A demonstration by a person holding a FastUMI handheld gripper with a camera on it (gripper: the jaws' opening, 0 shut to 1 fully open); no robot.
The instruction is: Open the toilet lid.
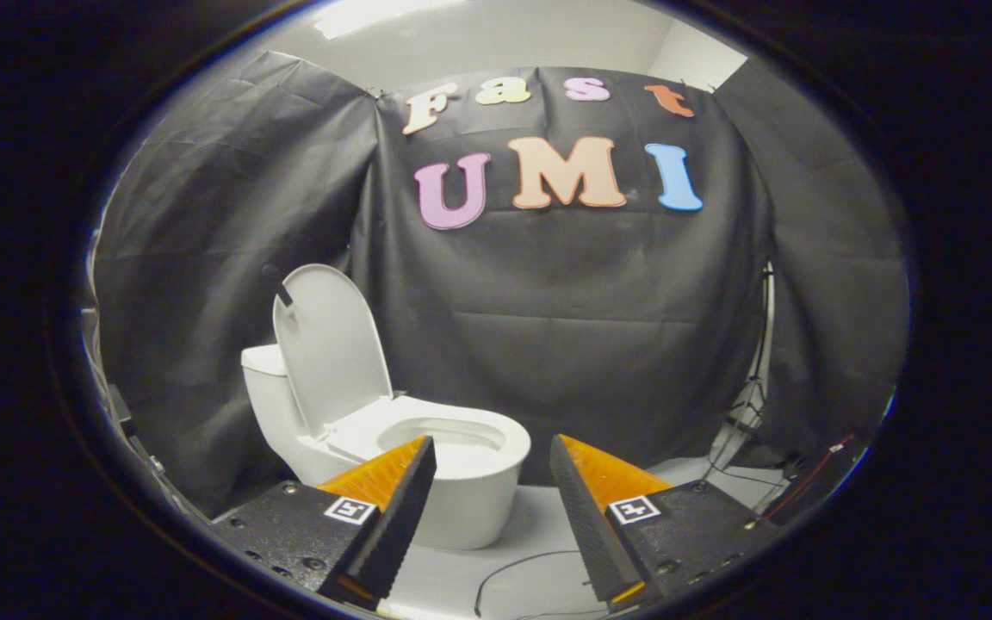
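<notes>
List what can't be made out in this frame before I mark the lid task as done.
- Toilet bowl: its near left side is covered by the left finger of the open gripper, whose jaws hold nothing.
- Lid stands raised; its hinge is too small to make out.
- Tank: mostly behind the lid.
- Stand by the cloth: thin, dim, cut off below.

Dim booth lit from a bright ceiling panel [375, 13] overhead, the white toilet [393, 430] glowing evenly without glare, while fisheye distortion bows the black cloth wall [565, 327] and softens focus toward the edges.
</notes>
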